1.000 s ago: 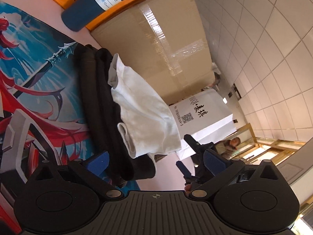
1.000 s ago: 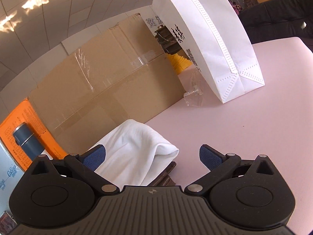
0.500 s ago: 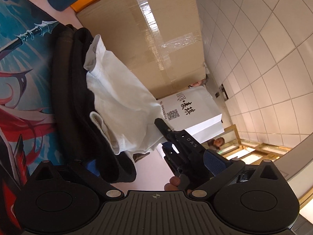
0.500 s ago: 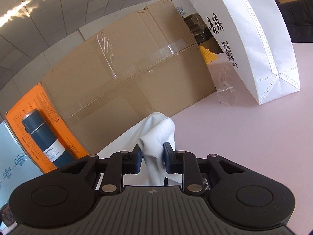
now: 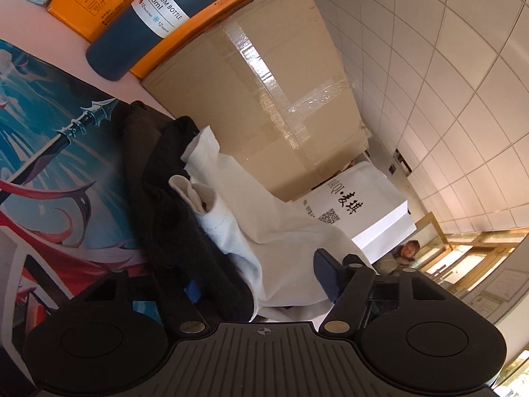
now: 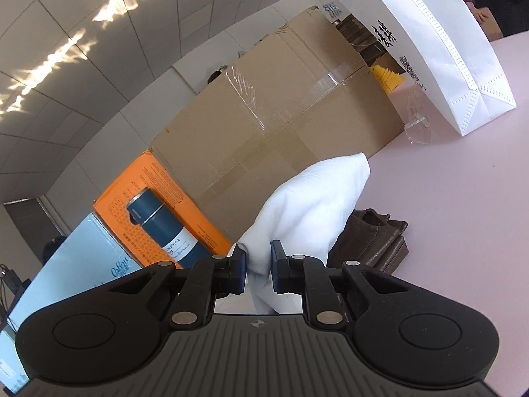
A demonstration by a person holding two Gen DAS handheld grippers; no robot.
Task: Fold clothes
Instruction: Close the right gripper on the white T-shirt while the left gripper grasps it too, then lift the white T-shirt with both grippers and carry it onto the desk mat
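A white garment (image 6: 317, 198) hangs bunched from my right gripper (image 6: 258, 269), whose pads pinch a fold of it; the jaws are opening slightly with the cloth still between them. Below it a folded brown garment (image 6: 373, 241) lies on the pink table (image 6: 463, 215). In the left wrist view the white garment (image 5: 271, 225) drapes over a black garment (image 5: 172, 218) and the brown garment (image 5: 139, 139). My left gripper (image 5: 261, 284) is closing on the near edge of the black and white cloth; its left pad is hidden behind the black cloth.
A taped cardboard box (image 6: 281, 125) stands right behind the clothes, with an orange vacuum-bottle box (image 6: 132, 192) and a light blue box (image 6: 82, 258) beside it. A white paper bag (image 6: 429, 49) stands to the right. A printed mat (image 5: 49, 165) lies under the clothes. A person (image 5: 408, 249) sits far off.
My right gripper shut on the white garment and pulled it up off the pile. My left gripper went from wide open to closed around the edge of the black and white cloth.
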